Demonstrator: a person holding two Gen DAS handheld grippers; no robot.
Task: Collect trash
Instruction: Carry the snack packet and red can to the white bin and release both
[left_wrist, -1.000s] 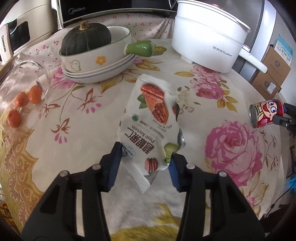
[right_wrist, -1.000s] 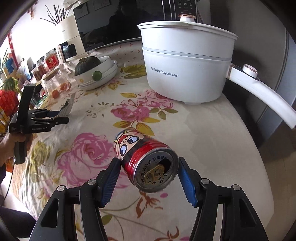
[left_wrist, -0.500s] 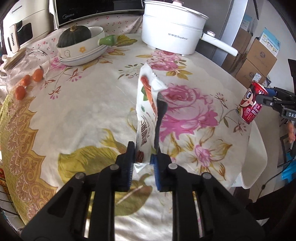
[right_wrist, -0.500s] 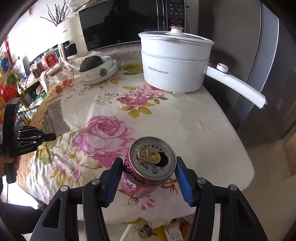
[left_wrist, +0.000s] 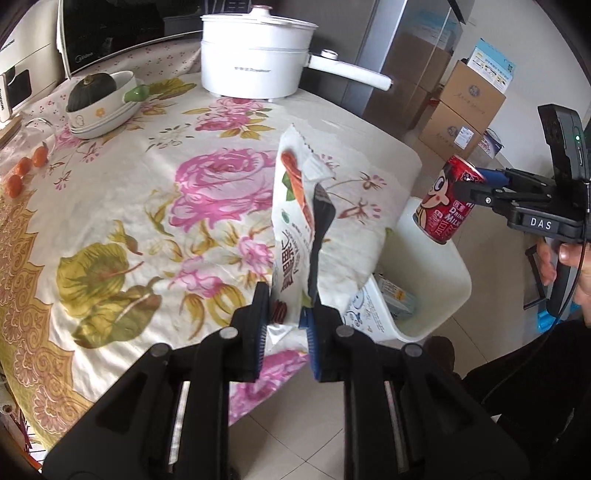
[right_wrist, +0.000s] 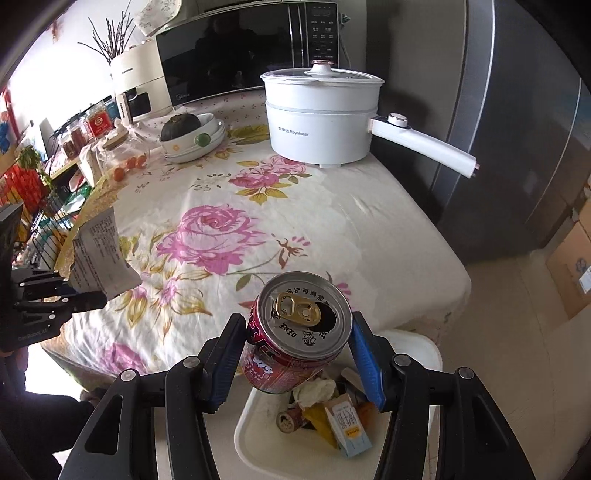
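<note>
A white nut snack bag hangs upright over the table's near edge, its bottom pinched between the shut jaws of my left gripper. A red drink can, top open and facing the camera, is clamped between the blue pads of my right gripper. The can hangs above a white trash bin on the floor beside the table. In the left wrist view the can sits over the bin. The right wrist view shows the bag at far left.
The bin holds a small carton, crumpled paper and another can. On the floral tablecloth stand a white electric pot and a bowl with a green squash. Cardboard boxes stand on the floor beyond.
The left gripper closed on the bag, lifted it off the table and pulled back to the edge. The right gripper carried the can back off the table until it hung over the bin.
</note>
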